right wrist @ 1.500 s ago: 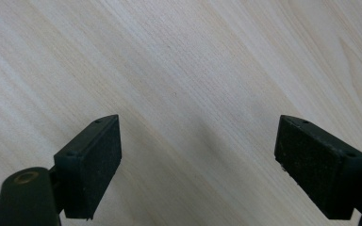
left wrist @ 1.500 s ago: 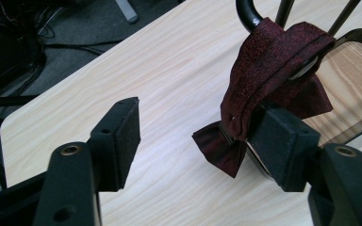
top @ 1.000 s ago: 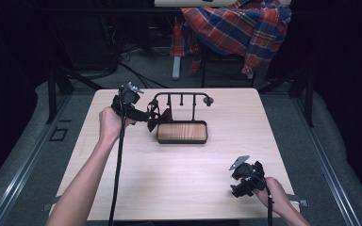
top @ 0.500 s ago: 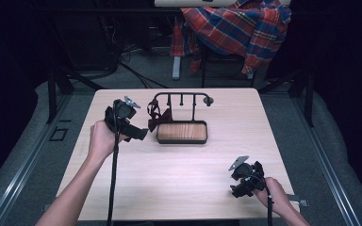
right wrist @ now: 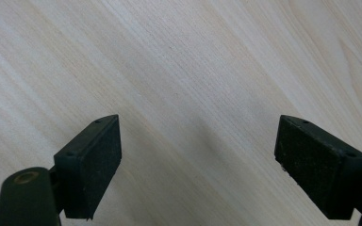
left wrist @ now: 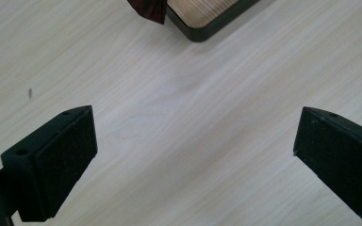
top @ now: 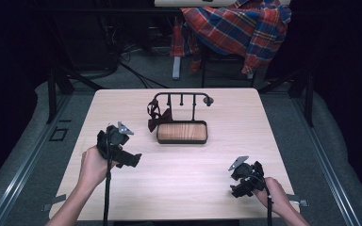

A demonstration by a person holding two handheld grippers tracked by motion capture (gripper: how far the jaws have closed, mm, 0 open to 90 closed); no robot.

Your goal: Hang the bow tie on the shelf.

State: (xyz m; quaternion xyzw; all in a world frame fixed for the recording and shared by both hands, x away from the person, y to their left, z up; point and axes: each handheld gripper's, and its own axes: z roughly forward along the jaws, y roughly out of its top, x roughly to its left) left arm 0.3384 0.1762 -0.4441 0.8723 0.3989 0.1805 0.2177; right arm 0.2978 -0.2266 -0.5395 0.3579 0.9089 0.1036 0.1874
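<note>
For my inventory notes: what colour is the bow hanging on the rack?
Dark red bow, clearest in the high view.

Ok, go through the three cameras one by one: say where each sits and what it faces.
High view: above the person's side, looking forward and down on the table; forearms, left gripper, right gripper.
Left gripper view: on the left gripper, facing tabletop; open jaws.
Right gripper view: on the right gripper, facing bare wood; open jaws.
Shared: the rack's wooden tray and dark red bow, high and left gripper views.
</note>
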